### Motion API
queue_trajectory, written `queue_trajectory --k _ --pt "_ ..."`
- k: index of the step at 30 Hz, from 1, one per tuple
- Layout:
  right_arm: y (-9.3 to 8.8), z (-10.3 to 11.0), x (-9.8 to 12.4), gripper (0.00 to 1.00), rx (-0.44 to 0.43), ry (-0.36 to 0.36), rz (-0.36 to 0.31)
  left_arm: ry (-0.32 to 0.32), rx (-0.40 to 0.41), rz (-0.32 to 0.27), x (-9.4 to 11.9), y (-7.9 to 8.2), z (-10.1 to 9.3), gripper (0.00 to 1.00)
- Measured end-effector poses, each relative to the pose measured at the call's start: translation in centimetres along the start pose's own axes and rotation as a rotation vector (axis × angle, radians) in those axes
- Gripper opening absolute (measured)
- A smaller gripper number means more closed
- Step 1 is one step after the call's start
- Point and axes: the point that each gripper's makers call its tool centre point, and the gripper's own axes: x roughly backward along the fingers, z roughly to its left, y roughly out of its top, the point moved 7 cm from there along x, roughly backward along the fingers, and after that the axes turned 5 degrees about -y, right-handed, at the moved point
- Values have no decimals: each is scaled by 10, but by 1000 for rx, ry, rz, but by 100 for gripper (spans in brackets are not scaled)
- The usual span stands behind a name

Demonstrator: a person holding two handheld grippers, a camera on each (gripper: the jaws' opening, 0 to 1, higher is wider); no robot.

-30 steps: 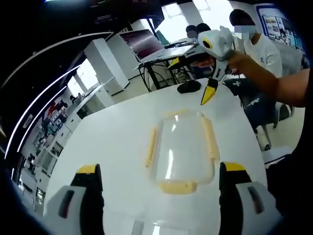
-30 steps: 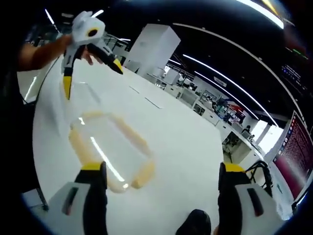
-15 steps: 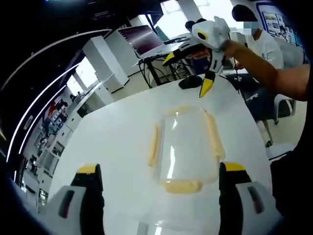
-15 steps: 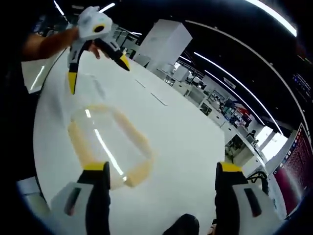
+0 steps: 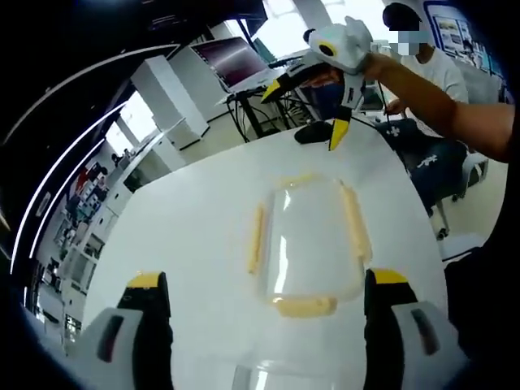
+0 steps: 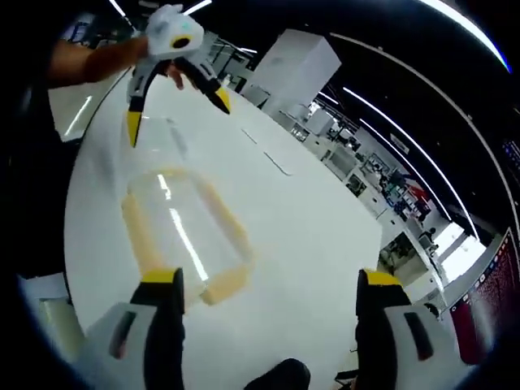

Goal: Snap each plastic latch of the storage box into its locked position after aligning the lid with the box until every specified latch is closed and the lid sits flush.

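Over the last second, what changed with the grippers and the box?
The right hand-held gripper drifted slightly up and away above the far end of the clear plastic storage box with pale yellow latches, jaws open throughout. Nothing was gripped or released. The left hand-held gripper also stays open and clear of the box. The box rests untouched on the white table.

One storage box — four latches, two grippers

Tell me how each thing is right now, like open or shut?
Storage box: flat on the white table, clear lid on, nothing touching it.
Yellow latches: lying along the box edges; locked or not, cannot tell.
Left gripper: open, holding nothing.
Right gripper: open, holding nothing, in the air.
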Motion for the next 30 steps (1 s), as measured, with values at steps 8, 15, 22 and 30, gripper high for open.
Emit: queue_trajectory --k 8,15,22,30 --pt "8 -2 5 87 25 6 4 -1 27 -11 1 -3 4 99" --pt "9 -1 3 87 101 78 48 -5 23 -3 1 -5 1 97" --pt "7 -3 1 82 131 128 79 -7 19 -5 5 -4 2 99" --pt "-3 -1 1 76 197 278 131 -16 43 4 4 -10 4 99"
